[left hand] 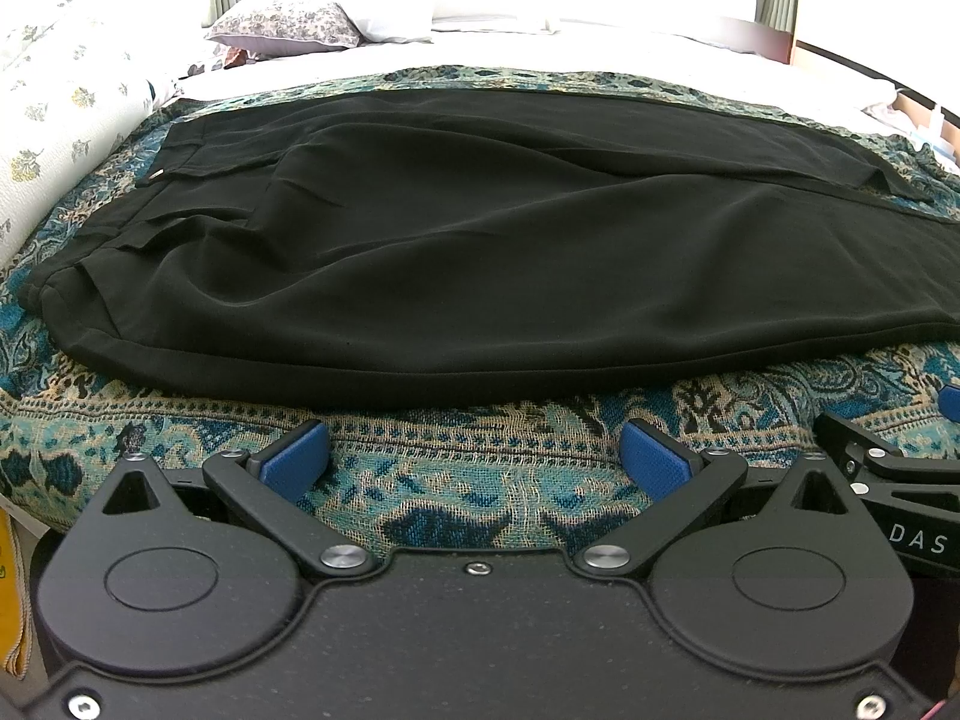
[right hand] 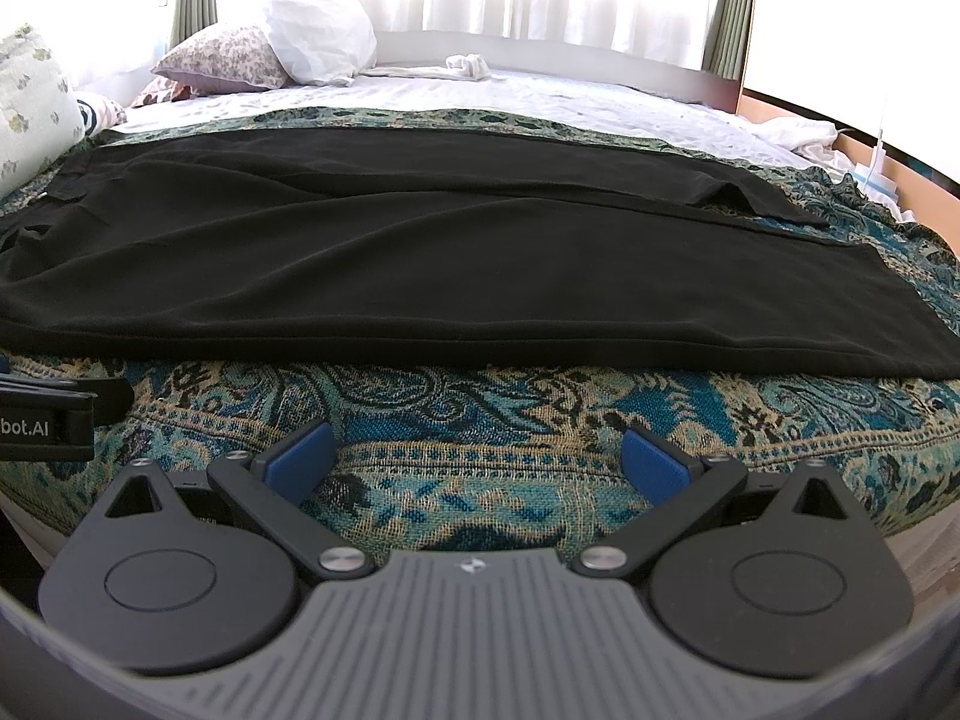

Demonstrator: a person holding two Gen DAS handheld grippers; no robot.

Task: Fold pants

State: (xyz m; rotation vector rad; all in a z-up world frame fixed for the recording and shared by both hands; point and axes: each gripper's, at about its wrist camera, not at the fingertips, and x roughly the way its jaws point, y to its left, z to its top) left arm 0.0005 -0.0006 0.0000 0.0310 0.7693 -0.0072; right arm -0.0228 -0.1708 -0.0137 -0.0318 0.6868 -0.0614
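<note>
Black pants [left hand: 480,252] lie spread flat across a teal patterned bedspread [left hand: 468,480], waistband at the left, legs running to the right. In the right wrist view the same pants [right hand: 456,276] end in leg hems at the right. My left gripper [left hand: 474,456] stands open just short of the pants' near edge, nothing between its blue pads [left hand: 294,462]. My right gripper [right hand: 477,459] is open too, over the bedspread [right hand: 480,420] below the near leg. Neither touches the cloth. The right gripper's finger [left hand: 876,462] shows at the left view's right edge.
Floral pillows [left hand: 288,27] and a white pillow [right hand: 318,36] sit at the bed's far end on a white sheet [right hand: 540,96]. A flowered bolster [left hand: 54,120] lies along the left. A wooden bed frame [right hand: 780,102] and curtains stand behind. The left gripper's body [right hand: 48,420] is at the left.
</note>
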